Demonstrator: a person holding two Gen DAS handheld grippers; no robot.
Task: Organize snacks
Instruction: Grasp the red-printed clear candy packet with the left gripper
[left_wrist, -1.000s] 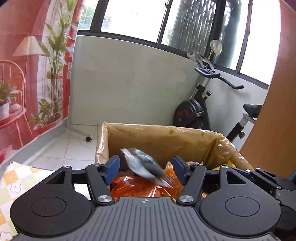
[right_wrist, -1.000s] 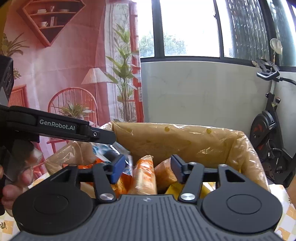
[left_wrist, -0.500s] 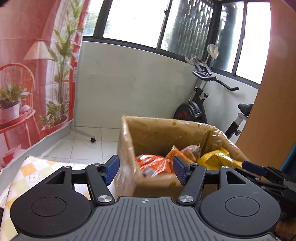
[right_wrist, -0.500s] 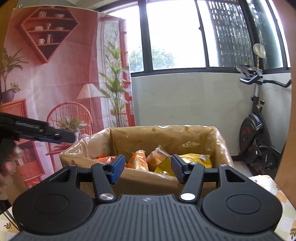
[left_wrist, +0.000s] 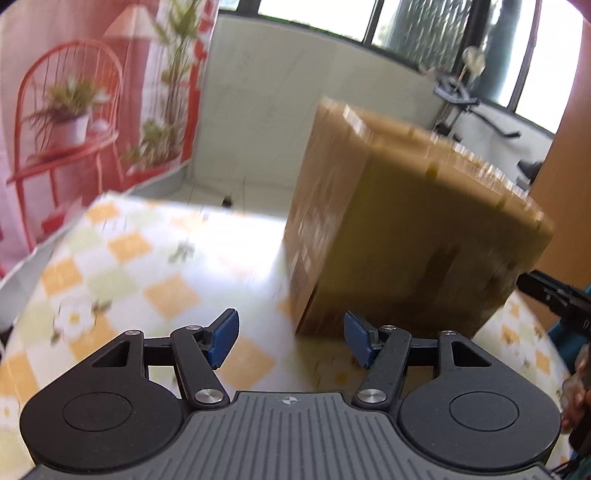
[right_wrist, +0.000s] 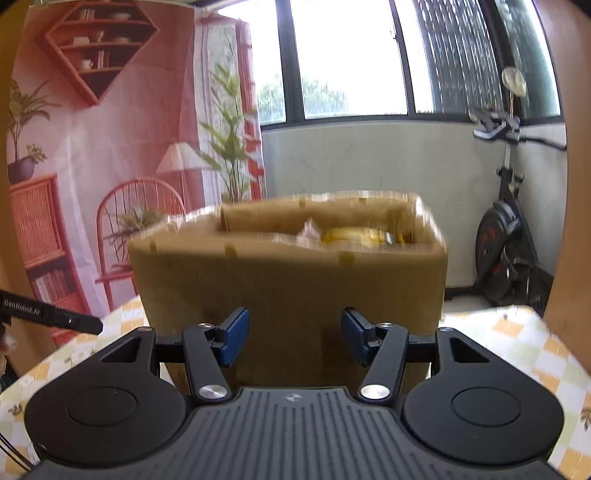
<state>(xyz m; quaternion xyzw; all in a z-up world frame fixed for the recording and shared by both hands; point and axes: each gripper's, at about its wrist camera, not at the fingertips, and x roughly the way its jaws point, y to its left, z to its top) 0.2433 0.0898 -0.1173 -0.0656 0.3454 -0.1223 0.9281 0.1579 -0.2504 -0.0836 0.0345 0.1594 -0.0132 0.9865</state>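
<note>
A brown cardboard box (left_wrist: 413, 225) stands on the checked tablecloth (left_wrist: 122, 258), blurred by motion. It also shows in the right wrist view (right_wrist: 288, 280), where a yellow snack bag (right_wrist: 354, 233) peeks over its rim. My left gripper (left_wrist: 291, 341) is open and empty, low over the table by the box's near left corner. My right gripper (right_wrist: 294, 336) is open and empty, in front of the box's near wall. The other snacks in the box are hidden by its walls.
The left gripper's tip (right_wrist: 55, 317) shows at the left of the right wrist view; the right gripper's tip (left_wrist: 554, 295) at the right of the left one. An exercise bike (right_wrist: 506, 240) stands behind the table. A pink printed backdrop (right_wrist: 92, 166) hangs at left.
Both grippers have pulled back and down from above the box; one second ago a dark snack packet fell from my left gripper into it. The box's inside has dropped mostly out of sight.
</note>
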